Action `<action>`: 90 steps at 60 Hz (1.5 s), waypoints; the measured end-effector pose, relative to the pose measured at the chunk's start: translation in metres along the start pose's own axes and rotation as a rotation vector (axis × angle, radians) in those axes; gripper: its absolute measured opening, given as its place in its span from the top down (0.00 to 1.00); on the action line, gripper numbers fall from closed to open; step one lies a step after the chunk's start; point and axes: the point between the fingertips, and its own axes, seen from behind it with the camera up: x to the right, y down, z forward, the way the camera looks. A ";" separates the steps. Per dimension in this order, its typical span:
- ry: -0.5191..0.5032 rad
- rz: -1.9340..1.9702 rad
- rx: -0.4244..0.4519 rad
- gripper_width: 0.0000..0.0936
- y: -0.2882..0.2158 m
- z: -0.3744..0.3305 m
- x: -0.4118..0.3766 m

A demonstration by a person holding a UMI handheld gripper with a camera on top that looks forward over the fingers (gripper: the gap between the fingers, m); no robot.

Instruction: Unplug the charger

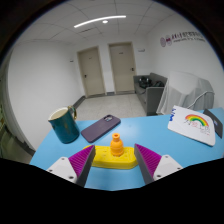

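Note:
An orange charger plug (117, 146) stands upright in a yellow socket block (105, 159) that lies on the blue table (150, 135). My gripper (115, 152) is open, with its purple-padded fingers (82, 162) at either end of the yellow block. The orange plug stands between the fingers with a gap on each side. The block rests on the table, and its near edge is hidden below the fingers.
A teal mug (63, 124) stands beyond the fingers to the left. A purple phone (100, 127) lies flat behind the plug. A white box with a rainbow picture (193, 124) sits to the right. Beyond the table are a floor, two doors and a dark bin.

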 end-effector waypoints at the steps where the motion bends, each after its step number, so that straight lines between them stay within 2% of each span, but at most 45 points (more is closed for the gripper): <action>1: 0.006 0.004 -0.006 0.15 0.000 0.008 0.001; 5: 0.029 0.024 -0.008 0.20 0.000 0.033 0.007; 7: 0.050 0.022 0.011 0.28 -0.005 0.041 0.011; 8: 0.060 0.023 0.009 0.24 -0.004 0.044 0.013; 10: 0.082 0.022 0.005 0.43 -0.003 0.049 0.019; 12: 0.097 0.011 0.016 0.56 -0.004 0.051 0.024; 14: 0.057 0.011 0.018 0.66 -0.002 0.053 0.014; 15: 0.039 0.011 0.029 0.76 -0.003 0.054 0.010; 19: 0.063 -0.005 0.049 0.81 -0.004 0.055 0.013; 23: 0.079 -0.031 0.040 0.93 -0.004 0.056 0.013; 28: 0.095 -0.024 0.017 0.97 -0.005 0.058 0.014; 33: 0.096 -0.022 -0.018 0.97 -0.014 0.051 0.013; 36: 0.074 -0.011 0.071 0.97 -0.058 0.035 0.007; 40: 0.133 -0.075 0.178 0.97 -0.120 0.008 0.023; 46: 0.186 -0.074 0.216 0.97 -0.162 -0.015 0.053; 52: 0.209 -0.057 0.113 0.96 -0.135 -0.021 0.084; 57: 0.231 -0.029 -0.081 0.96 -0.069 -0.015 0.103; 64: 0.244 0.009 -0.239 0.95 0.009 -0.009 0.115; 74: 0.263 0.001 -0.310 0.95 0.047 0.004 0.130; 85: 0.198 -0.009 -0.324 0.72 0.048 0.007 0.125; 86: 0.196 -0.004 -0.320 0.67 0.047 0.006 0.125; 87: 0.193 0.000 -0.314 0.55 0.046 0.005 0.125; 88: 0.186 0.006 -0.307 0.52 0.045 0.004 0.125; 90: 0.168 0.016 -0.294 0.37 0.043 0.001 0.123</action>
